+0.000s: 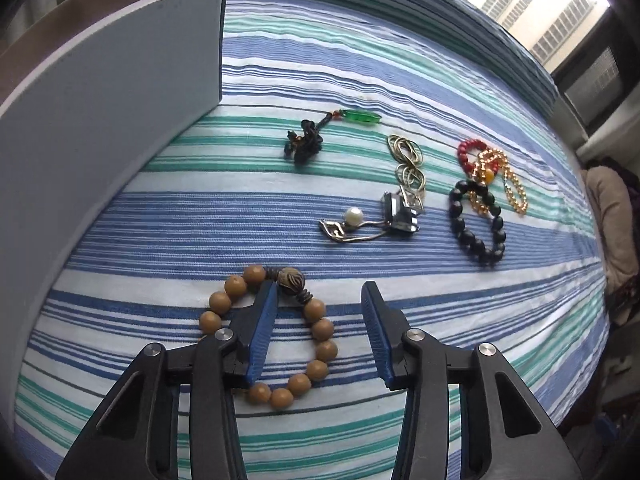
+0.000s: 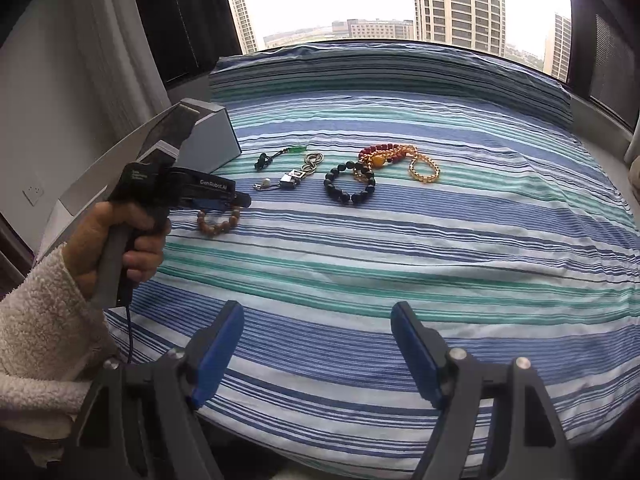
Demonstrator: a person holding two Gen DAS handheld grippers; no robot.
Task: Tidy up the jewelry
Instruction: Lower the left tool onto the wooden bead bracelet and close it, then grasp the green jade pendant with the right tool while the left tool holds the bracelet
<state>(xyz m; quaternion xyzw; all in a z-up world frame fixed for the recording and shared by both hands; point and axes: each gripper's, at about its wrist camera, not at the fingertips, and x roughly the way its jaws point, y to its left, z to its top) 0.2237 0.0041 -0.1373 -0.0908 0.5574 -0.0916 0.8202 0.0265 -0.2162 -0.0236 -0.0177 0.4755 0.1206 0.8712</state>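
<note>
I have the left tongs (image 1: 320,292) low over the striped bed (image 1: 440,80), spread wide and holding nothing. The tan bead bracelet (image 1: 272,336) lies flat right under them: my left finger sits inside the ring, the right one outside it, so its right-hand arc runs between the two pads. To pick it up well, I'd judge I should drop until the pads nearly touch the cover, close slowly on that arc of beads, and lift straight, since round beads can roll out of a shallow pinch and the soft cover may bunch up with them.

The right tongs (image 2: 318,312) hang back near the bed's close edge, also wide open and empty, well apart from any jewelry.

The grey box (image 1: 120,80) stands just left of the bracelet; from either view I see only its outer wall and lid, so I cannot tell what is in it.

Farther off lie the green pendant (image 1: 358,116), the gold chain (image 1: 406,160), the pearl clasp (image 1: 354,215), and the black bead bracelet (image 1: 476,224) tangled with red and amber strands.
</note>
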